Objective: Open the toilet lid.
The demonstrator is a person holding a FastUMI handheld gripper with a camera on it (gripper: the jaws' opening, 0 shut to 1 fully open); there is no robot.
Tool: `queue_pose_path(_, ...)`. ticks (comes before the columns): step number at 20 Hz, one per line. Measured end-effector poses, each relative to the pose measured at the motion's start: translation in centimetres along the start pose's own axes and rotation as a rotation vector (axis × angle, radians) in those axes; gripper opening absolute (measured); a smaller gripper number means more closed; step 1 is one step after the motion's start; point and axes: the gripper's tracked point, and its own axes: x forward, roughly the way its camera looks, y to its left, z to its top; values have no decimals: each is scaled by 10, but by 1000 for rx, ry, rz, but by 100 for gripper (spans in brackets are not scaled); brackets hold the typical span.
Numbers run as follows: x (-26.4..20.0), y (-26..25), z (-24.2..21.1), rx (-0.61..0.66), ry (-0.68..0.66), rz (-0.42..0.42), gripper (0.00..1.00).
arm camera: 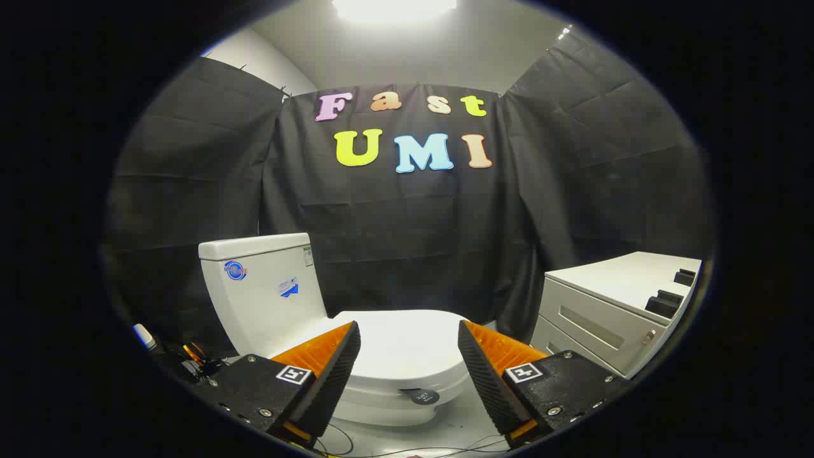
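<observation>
Gripper (408,356) spread wide, holding nothing. Toilet lid (400,343) still down flat, just ahead and between the fingers, front edge nearest, tank (261,286) far left. Probably needs a lower approach under that near edge.

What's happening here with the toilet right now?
A person is aiming a handheld gripper at a white toilet. Its fingers are spread open, holding nothing, with the closed lid just ahead between them. The lid is not yet lifted. A white cabinet stands beside the toilet.
</observation>
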Motion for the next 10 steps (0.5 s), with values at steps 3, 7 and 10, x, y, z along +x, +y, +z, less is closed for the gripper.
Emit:
queue_pose_path(3,0,0,0,-6,2,5,95)
queue_pose_path(7,0,-1,0,-4,-2,1,95)
queue_pose_path(10,1,-3,-1,2,3,0,95)
